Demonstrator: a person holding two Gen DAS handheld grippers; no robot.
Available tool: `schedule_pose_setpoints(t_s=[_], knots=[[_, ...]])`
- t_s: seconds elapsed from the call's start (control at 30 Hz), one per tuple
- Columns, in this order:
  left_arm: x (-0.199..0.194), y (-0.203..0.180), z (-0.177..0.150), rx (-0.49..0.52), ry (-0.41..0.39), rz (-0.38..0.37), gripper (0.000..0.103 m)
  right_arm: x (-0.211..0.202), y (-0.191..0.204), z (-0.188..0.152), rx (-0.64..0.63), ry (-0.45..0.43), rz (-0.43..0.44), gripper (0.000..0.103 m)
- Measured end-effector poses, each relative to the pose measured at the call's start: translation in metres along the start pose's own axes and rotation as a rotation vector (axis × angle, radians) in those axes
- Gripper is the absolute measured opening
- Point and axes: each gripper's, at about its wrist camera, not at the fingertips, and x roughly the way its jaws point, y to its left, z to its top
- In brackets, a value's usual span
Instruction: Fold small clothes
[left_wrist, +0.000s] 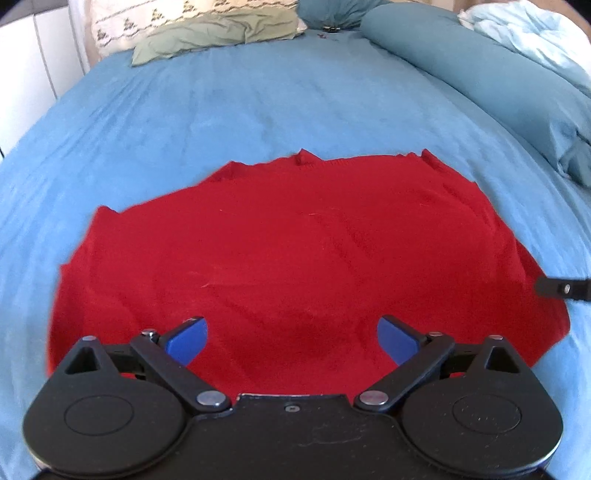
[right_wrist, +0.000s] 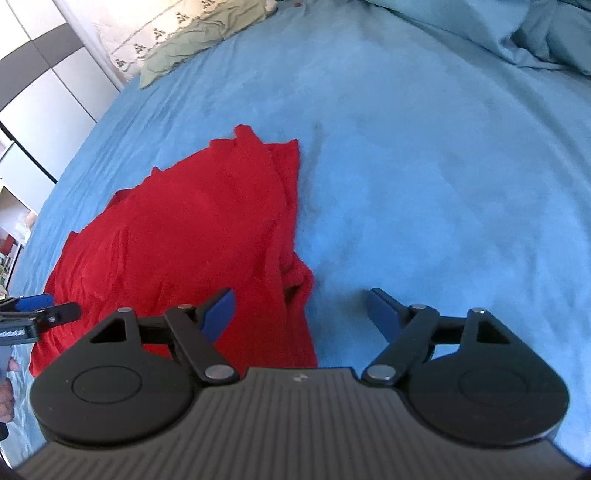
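Note:
A red knitted garment (left_wrist: 295, 251) lies spread flat on the blue bed sheet (left_wrist: 258, 110). My left gripper (left_wrist: 293, 341) hovers over its near edge, jaws wide open, nothing between the blue pads. In the right wrist view the same red garment (right_wrist: 192, 240) lies left of centre with a bunched fold along its right edge. My right gripper (right_wrist: 301, 314) stands open over that right edge; its left pad is above the cloth, its right pad above bare sheet. The left gripper (right_wrist: 40, 308) shows at the left border, and a finger of the right gripper (left_wrist: 561, 290) at the right border.
A pale green pillow (left_wrist: 218, 33) and a patterned white pillow (left_wrist: 122, 26) lie at the head of the bed. A teal duvet roll (left_wrist: 480, 74) runs along the right side. White cupboard doors (right_wrist: 44, 103) stand beyond the left edge of the bed.

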Motion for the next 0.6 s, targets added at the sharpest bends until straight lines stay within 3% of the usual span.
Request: schedule_pose_setpoints(t_s=[0.17,0.5,0.6], knots=[[0.018,-0.003,0.007,-0.055,0.017,-0.004,0.099,0.017,0.007,0.005,-0.049,-0.005,0.031,0.082],[0.036,-0.008,0.007,-0.073,0.054,-0.003,0.099,0.034,-0.002,0.009,-0.018,0.031,0.157,0.076],[0.039,-0.009,0.007,-0.072,0.061,0.001,0.100,0.034,-0.004,0.009,-0.006,0.048,0.182,0.064]])
